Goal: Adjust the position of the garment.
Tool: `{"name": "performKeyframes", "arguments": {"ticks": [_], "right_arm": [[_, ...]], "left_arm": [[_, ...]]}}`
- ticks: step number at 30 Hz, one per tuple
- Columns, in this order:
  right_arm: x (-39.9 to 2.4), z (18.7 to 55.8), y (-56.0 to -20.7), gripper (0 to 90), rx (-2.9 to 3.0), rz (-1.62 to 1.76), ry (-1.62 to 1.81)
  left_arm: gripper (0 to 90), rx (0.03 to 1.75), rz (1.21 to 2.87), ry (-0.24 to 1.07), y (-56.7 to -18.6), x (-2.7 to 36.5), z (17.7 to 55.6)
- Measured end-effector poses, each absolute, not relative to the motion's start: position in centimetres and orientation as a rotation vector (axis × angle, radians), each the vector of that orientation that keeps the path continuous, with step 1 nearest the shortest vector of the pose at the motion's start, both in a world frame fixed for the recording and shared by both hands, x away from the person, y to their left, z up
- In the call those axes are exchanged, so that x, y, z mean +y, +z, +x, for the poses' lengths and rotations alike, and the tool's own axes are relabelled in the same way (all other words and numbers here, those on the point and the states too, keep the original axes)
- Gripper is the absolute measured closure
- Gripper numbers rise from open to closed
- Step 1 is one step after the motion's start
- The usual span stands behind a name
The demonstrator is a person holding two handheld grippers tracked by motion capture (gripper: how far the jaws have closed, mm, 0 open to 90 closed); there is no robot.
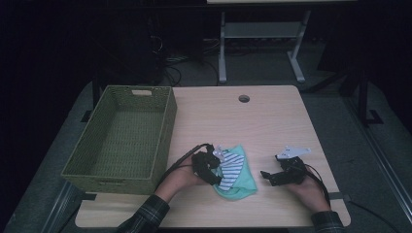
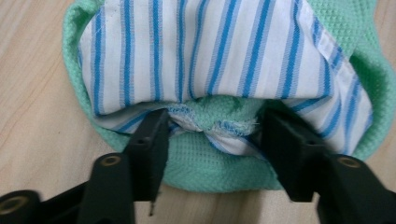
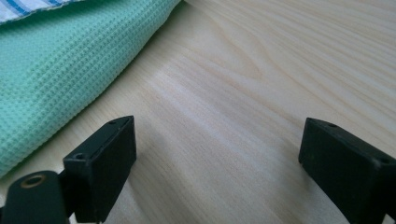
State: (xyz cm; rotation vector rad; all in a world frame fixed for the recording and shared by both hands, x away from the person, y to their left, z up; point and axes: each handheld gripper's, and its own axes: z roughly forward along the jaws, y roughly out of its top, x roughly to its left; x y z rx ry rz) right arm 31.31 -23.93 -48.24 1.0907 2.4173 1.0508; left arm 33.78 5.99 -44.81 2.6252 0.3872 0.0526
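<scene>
Forearms in plaid sleeves come in from the near edge of the light wooden table point(image 1: 272, 116), and we take that table as our landmark throughout. Nearest its front edge, our left hand point(image 1: 180, 180) reaches forward and to the right with the wrist bent inward, carrying the left gripper point(image 1: 217, 171) low over the cloth. In the left gripper view its black jaws stand either side of a bunched fold where the blue-and-white striped cotton cloth point(image 2: 210, 51) lies on top of the mint-green waffle-knit cloth point(image 2: 210, 163); the fold sits between the jaws, and the pads seem to meet its edges, though we cannot tell whether they press on it. Both cloths lie flat on the table, near its front edge and about midway across it.

Our right hand point(image 1: 307, 190) rests on the table toward the front right corner, with the right gripper point(image 1: 265, 174) pointing left at the cloths and stopped short of them. Its jaws stand wide apart over bare wood, holding nothing, just beside the green cloth's edge.

Farther back, at the table's left side, sits the olive-green woven rectangular basket point(image 1: 165, 121). Near the far edge the table has a small round cable hole point(image 1: 244, 98).
</scene>
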Motion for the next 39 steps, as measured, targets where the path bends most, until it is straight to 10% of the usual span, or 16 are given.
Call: {"name": "performKeyframes", "arguments": {"ticks": [11,39], "right_arm": [[-23.9,31.3,-48.2,10.9,2.417,1.091,1.051],[-23.9,31.3,-48.2,10.9,2.418,1.098,1.05]], "left_arm": [[76.6,0.391,2.616,0.022,-44.6,6.1,33.8],[78.3,0.497,2.45,-0.036,-41.6,7.8,34.3]]}}
